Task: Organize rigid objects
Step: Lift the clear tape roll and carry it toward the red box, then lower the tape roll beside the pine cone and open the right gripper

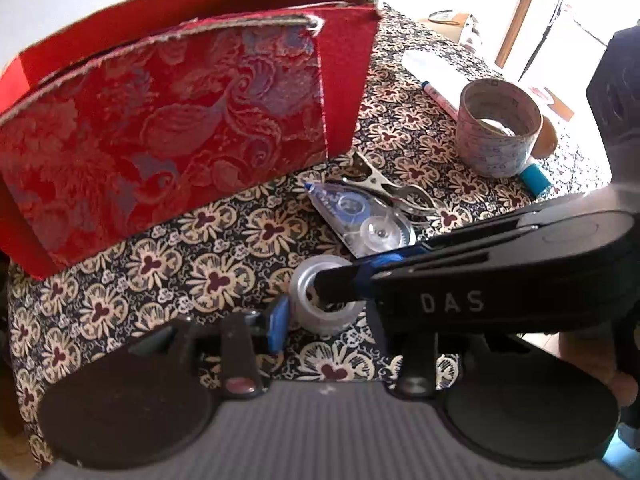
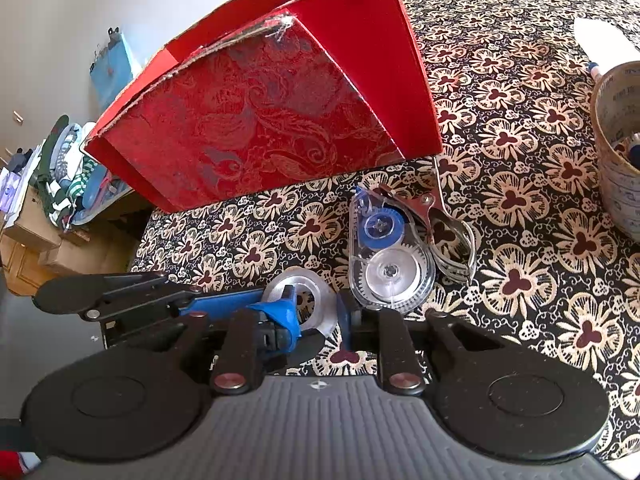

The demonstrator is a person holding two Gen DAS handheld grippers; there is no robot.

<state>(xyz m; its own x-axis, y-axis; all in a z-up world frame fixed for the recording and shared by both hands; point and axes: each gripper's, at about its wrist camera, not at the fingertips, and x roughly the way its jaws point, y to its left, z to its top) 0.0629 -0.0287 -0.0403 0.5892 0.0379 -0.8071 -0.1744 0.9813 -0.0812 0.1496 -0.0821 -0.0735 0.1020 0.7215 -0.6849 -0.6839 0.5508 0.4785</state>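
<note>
A small clear tape roll (image 1: 320, 312) (image 2: 308, 280) lies on the patterned tablecloth, with both grippers on it. My left gripper (image 1: 324, 322) has its near blue pad (image 1: 278, 324) against the roll's side. Its other finger is hidden behind my right gripper (image 1: 352, 270), which reaches in from the right. My right gripper (image 2: 316, 312) has one finger in the roll's hole and one outside, pinching the wall. My left gripper (image 2: 240, 306) enters from the left in the right wrist view. A red brocade box (image 1: 160, 128) (image 2: 260, 120) stands open just behind.
A clear correction-tape dispenser (image 1: 360, 216) (image 2: 384, 256) lies on a metal clip (image 1: 400, 192) (image 2: 444, 232) beside the box. Farther right stand a wide printed tape roll (image 1: 496, 128) (image 2: 620, 160), a marker pen (image 1: 440, 100) and a blue cap (image 1: 534, 178). The table edge drops off at the left.
</note>
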